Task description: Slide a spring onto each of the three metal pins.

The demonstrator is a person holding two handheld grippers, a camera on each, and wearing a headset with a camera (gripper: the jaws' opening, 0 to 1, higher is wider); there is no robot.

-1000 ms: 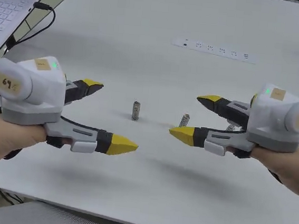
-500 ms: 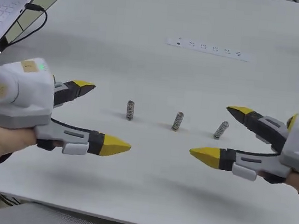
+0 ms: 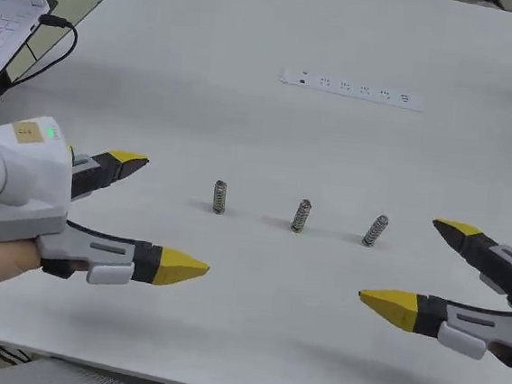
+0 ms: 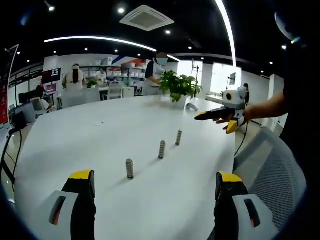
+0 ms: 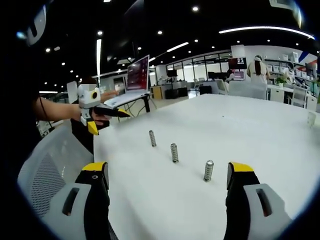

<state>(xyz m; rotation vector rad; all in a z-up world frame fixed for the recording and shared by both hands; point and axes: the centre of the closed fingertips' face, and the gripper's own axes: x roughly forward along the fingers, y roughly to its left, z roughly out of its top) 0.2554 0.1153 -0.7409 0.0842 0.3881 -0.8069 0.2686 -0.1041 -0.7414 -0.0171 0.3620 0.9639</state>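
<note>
Bright, even light from white ceiling strip lamps; the pale grey worktop shows only soft, faint shadows under the yellow-tipped fingers. Both gripper views bow at edges, far office soft

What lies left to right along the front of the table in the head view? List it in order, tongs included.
left tongs → first spring → second spring → third spring → right tongs

White table, three upright springs, power strip
</note>
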